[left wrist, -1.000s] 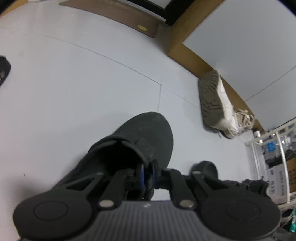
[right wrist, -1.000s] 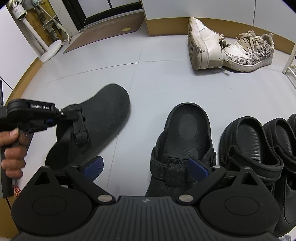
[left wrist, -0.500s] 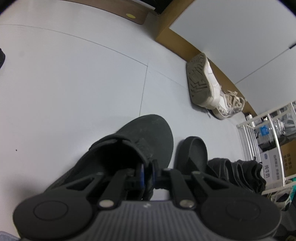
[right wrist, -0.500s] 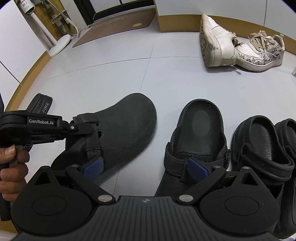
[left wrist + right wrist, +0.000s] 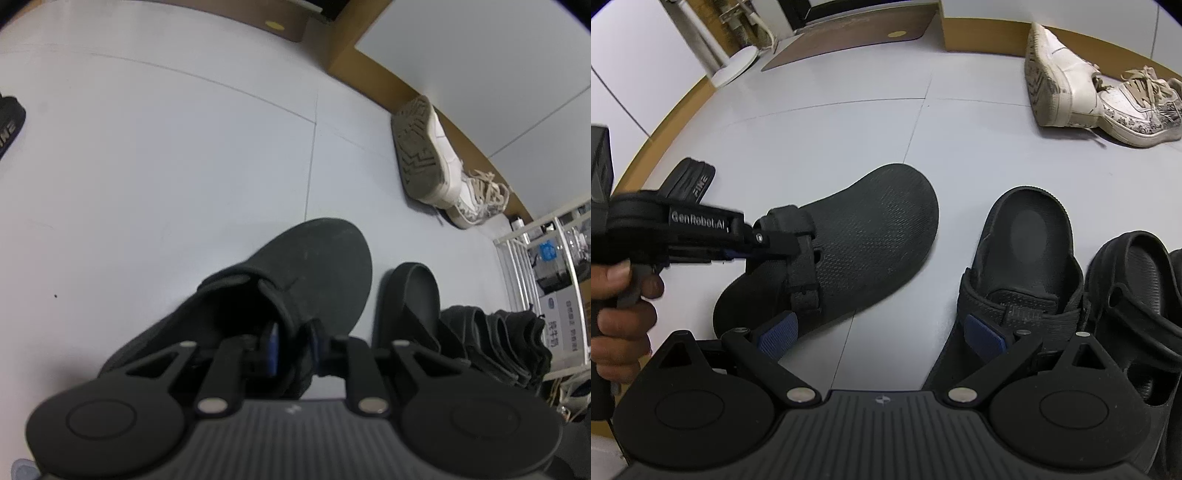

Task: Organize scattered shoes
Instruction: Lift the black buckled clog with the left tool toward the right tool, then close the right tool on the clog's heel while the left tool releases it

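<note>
A black clog [image 5: 314, 266] lies on the grey floor just left of its mate [image 5: 1030, 251], toe pointing away. My left gripper [image 5: 294, 343] straddles the clog's heel strap [image 5: 798, 236]. Its jaws are opening, with the strap still between the blue pads, which have come slightly off it. In the right wrist view the left gripper [image 5: 768, 243] reaches in from the left, held by a hand. My right gripper [image 5: 879, 332] hovers open above the floor between the two clogs, holding nothing.
More black sandals [image 5: 1134, 295] line up right of the mate. Two white sneakers [image 5: 1063, 85] lie by the far wall, one on its side. A black slide [image 5: 690, 181] sits far left. A white wire rack [image 5: 517, 266] stands at the right.
The clog moved right with the left gripper and now rests beside its mate. The left jaws, pinched on the strap before, have parted a little. The right gripper dipped slightly.
</note>
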The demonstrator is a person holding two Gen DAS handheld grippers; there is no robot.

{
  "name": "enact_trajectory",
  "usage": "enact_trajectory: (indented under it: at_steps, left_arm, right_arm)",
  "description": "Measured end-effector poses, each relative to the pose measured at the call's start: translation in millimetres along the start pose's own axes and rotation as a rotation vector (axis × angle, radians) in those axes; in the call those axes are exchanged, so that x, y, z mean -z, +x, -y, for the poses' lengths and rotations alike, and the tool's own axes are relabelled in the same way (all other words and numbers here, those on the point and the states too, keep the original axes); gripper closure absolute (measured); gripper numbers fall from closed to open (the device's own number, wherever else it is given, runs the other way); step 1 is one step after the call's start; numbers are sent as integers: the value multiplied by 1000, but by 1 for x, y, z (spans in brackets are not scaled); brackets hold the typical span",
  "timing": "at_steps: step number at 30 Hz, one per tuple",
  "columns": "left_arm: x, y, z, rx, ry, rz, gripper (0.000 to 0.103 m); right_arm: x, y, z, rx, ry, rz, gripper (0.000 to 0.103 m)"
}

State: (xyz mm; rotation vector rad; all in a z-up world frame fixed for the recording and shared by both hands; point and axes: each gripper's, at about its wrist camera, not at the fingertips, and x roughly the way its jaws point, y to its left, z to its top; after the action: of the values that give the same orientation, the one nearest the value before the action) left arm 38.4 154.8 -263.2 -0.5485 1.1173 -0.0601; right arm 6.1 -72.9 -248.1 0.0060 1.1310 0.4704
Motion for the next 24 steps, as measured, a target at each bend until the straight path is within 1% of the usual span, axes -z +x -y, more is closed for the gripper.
enact_trajectory:
  at_steps: [1, 3, 4, 6, 8, 9, 11, 12, 15, 18, 20, 24]
  left_arm:
    - [1, -3, 0, 0, -3, 3, 85]
    - [3, -7, 0, -2, -4, 5, 83]
    - [4, -9, 0, -4, -4, 5, 83]
    - [6, -13, -1, -9, -3, 5, 82]
    - [6, -16, -4, -14, -18, 14, 82]
    - [6, -17, -6, -16, -30, 20, 82]
    - [5, -20, -9, -20, -54, 32, 82]
    - [5, -22, -10, -21, -64, 38, 82]
    - [2, -27, -8, -19, -76, 57, 81]
    - [1, -35, -6, -21, -75, 80, 79]
    - [1, -37, -7, -17, -82, 87, 79]
    - [1, -40, -9, -7, -98, 101, 79]
  right_arm:
    - [0, 1, 0, -4, -3, 0, 6]
    - [0, 4, -1, -24, -10, -4, 13]
    - [-1, 6, -2, -34, -13, -6, 14]
    - [-1, 9, -5, -64, -35, -13, 23]
    - [-1, 12, -14, -99, -102, -23, 27]
    - [0, 12, -17, -99, -132, -24, 29]
    - [1, 7, -27, -125, -237, -20, 33]
    - [1, 5, -29, -135, -263, -14, 35]
    - [1, -2, -34, -152, -344, 12, 38]
    - [1, -4, -38, -131, -461, 34, 42]
    - [0, -1, -43, -125, -512, 40, 45]
    - [0, 10, -59, -126, -635, 32, 45]
